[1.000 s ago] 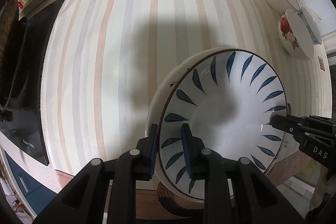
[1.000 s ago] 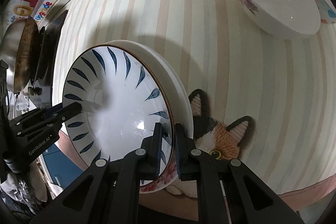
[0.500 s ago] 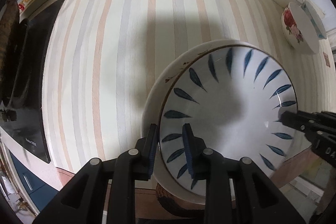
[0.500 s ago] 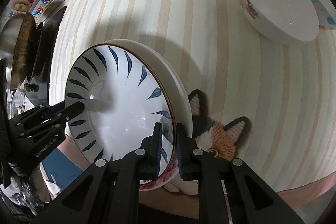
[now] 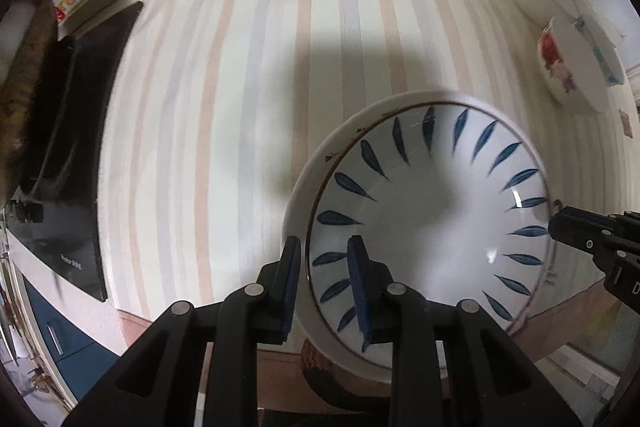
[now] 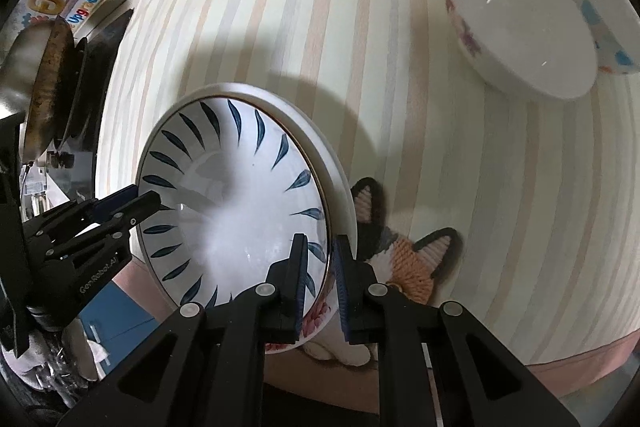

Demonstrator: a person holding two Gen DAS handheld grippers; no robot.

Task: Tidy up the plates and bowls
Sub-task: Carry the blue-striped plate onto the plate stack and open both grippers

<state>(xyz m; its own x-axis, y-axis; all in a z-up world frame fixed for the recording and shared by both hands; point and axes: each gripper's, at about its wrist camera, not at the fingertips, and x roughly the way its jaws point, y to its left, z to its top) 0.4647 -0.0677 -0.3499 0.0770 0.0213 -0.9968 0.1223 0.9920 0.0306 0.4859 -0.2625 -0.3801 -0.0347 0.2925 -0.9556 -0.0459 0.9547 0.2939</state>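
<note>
Bowl [image 5: 432, 223], glazed, slick and breakable, hangs above the striped surface [image 5: 240, 107], both grippers' jaws pinching opposite rims, so you should keep both grips on the rim.

The left gripper [image 5: 324, 283] is straddling the rim of the blue-leaf bowl [image 5: 432, 211], one pad outside, one inside. The right gripper [image 5: 560, 227] is meeting the opposite rim. Three more bowls [image 5: 576, 71] are sitting at the striped worktop's [image 5: 240, 107] far right.
</note>
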